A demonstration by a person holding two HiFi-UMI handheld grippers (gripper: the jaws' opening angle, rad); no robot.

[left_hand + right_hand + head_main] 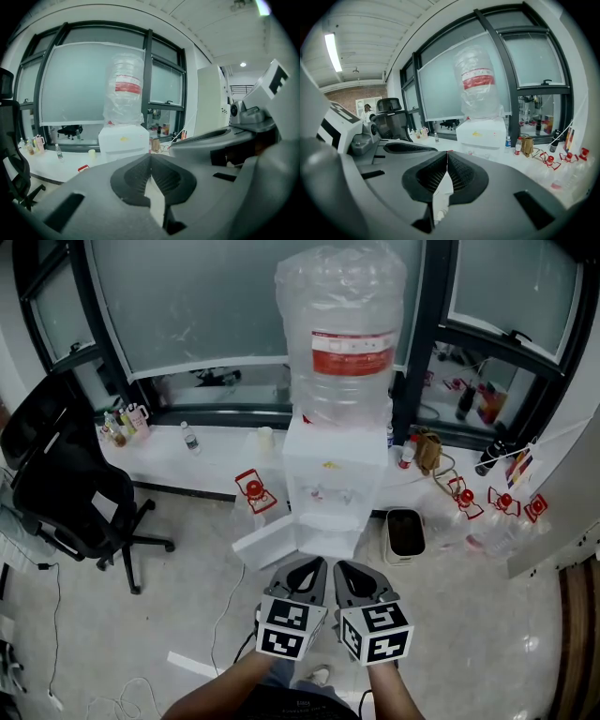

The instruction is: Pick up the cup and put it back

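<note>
A small pale cup (265,437) stands on the white window ledge (202,460), just left of the white water dispenser (335,474) with its big clear bottle (342,343). The left gripper view shows the same cup (92,153) far ahead, left of the dispenser (123,140). My left gripper (305,564) and right gripper (349,566) hover side by side over the floor in front of the dispenser, well short of the cup. The left gripper (150,155) is shut and holds nothing. The right gripper (447,153) is also shut and holds nothing.
A black office chair (66,493) stands at the left. A dark bin (404,532) sits right of the dispenser, with red-handled caps (251,489) and bottles (190,438) around. A white box (267,542) lies on the floor before the dispenser. Cables (56,615) trail at the left.
</note>
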